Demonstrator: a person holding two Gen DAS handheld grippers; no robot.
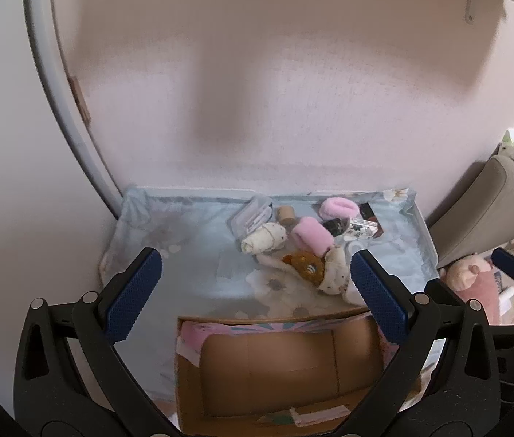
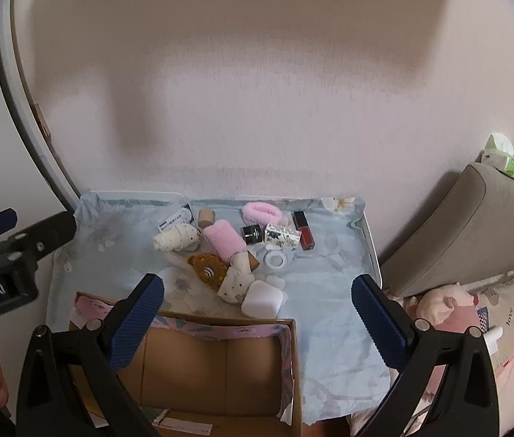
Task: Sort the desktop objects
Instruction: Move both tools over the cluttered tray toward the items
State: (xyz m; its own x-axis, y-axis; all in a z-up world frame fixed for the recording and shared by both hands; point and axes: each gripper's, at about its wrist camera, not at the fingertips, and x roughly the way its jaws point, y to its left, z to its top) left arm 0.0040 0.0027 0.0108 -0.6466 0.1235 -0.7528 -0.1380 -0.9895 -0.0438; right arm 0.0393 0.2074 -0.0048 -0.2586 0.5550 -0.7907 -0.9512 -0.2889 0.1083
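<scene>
A pile of small objects lies on the blue cloth-covered desk (image 2: 329,284): a pink rolled towel (image 2: 224,239), a pink scrunchie (image 2: 260,212), a brown bear toy (image 2: 208,267), cream dotted socks (image 2: 178,238), a white case (image 2: 262,299), a red lipstick (image 2: 304,230), a small printed box (image 2: 281,236) and a tape ring (image 2: 275,258). An open cardboard box (image 2: 220,364) stands in front of them, empty. My left gripper (image 1: 257,291) is open above the box (image 1: 278,364). My right gripper (image 2: 257,309) is open above the box's far edge. Both hold nothing.
A clear plastic case (image 1: 251,215) and a cork-coloured cylinder (image 1: 286,215) lie at the back near the pink wall. A beige chair (image 2: 475,225) with a pink plush (image 2: 439,307) stands to the right. The left gripper also shows at the left of the right wrist view (image 2: 12,240).
</scene>
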